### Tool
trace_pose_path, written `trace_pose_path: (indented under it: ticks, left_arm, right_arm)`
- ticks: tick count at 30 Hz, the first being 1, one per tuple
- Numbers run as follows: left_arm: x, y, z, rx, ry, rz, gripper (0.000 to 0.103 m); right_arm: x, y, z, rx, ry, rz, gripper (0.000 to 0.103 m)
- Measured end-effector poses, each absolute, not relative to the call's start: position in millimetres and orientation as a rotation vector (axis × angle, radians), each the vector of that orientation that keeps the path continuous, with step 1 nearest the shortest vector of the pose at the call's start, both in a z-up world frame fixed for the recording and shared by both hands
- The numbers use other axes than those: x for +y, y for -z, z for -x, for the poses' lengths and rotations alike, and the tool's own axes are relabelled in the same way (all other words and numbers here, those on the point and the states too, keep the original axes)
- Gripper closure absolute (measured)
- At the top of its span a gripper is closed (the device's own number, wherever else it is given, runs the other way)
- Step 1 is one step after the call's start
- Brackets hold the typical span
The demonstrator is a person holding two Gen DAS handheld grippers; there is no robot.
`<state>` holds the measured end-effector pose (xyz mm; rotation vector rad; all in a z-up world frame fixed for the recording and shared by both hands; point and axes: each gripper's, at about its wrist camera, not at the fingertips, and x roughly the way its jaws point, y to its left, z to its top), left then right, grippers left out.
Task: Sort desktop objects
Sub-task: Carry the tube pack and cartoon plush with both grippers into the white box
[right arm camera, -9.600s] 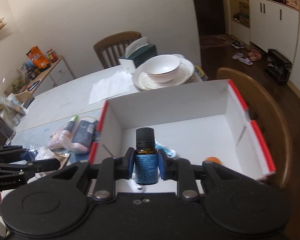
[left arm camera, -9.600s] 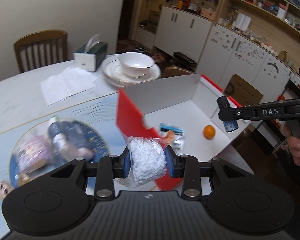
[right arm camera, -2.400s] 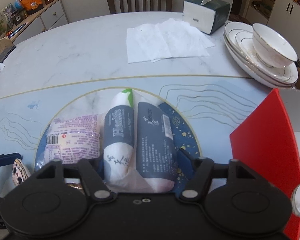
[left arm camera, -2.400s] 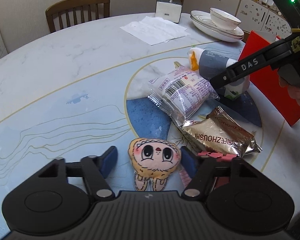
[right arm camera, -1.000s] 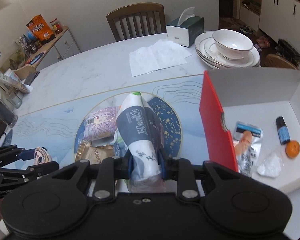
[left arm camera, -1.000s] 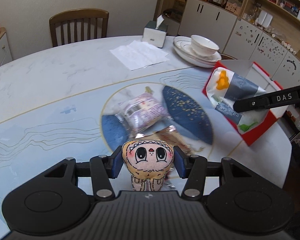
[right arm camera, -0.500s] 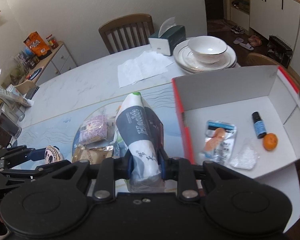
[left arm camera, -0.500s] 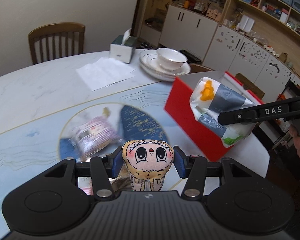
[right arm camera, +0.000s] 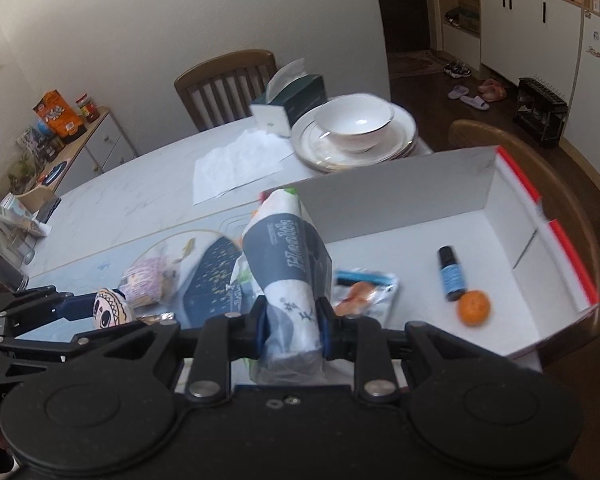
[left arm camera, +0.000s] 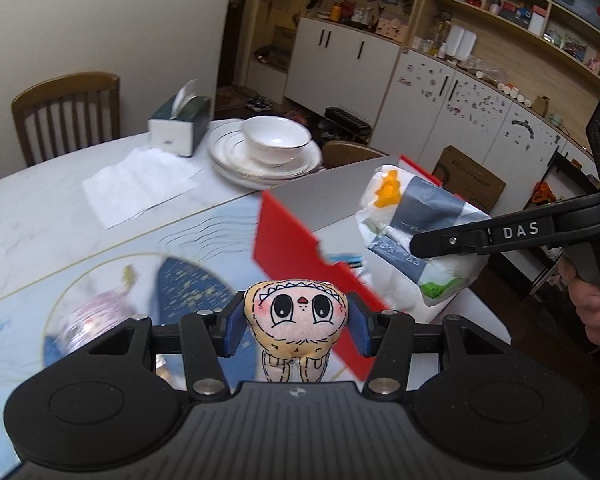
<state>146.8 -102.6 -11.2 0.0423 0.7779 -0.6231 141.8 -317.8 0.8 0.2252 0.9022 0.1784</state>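
We're carrying two loads | right gripper (right arm camera: 291, 326) is clamping the wipes pack (right arm camera: 288, 264) upright at the box's (right arm camera: 404, 188) near-left wall, nearer the drop | left gripper (left arm camera: 296, 330) is squeezing the plush doll (left arm camera: 296, 316), trailing further left | box is lying ahead-right of both.

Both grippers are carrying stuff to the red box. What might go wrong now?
The tissue pack is big and floppy, and the right gripper pinches only its lower end, so it might slip or sag out. If it drops where it hangs, it could land on the snack packet or knock the orange and little bottle. The left gripper with the doll is near the box wall and could bump it.
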Motion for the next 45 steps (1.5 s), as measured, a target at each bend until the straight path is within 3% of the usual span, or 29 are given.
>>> trace_pose_path:
  ticks: [24, 45]
  left_arm:
    - [-261, 25, -187, 0.778, 0.724, -0.219, 0.052]
    - [-302, 86, -267, 0.946, 0.666, -0.333, 0.052]
  right_arm:
    - [-447, 29, -164, 0.909, -0.039, -0.209, 0.080]
    - [-441, 74, -224, 0.975, -0.042, 0.009, 0.080]
